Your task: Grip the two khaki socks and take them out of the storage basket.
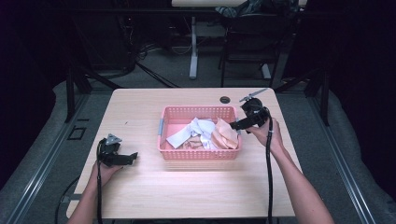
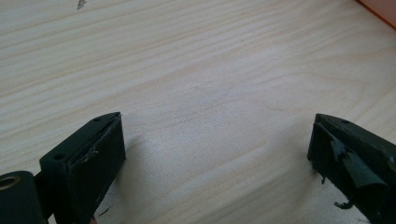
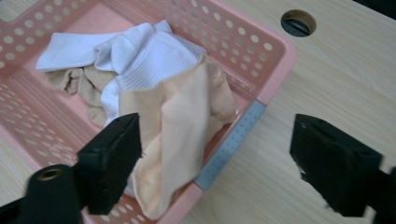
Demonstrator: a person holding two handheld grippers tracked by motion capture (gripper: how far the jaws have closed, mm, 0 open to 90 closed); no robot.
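showing peach cloth [image 3: 182, 135] close up, right gripper [image 3: 215, 163] jaws wide, empty

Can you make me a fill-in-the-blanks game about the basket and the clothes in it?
1. The basket is the colour ____.
2. The peach cloth lies at the end of the basket nearer the ____ gripper.
3. The left gripper has its jaws over the bare ____.
4. Between the jaws of the right gripper there is ____ held.

Missing words: pink; right; table; nothing
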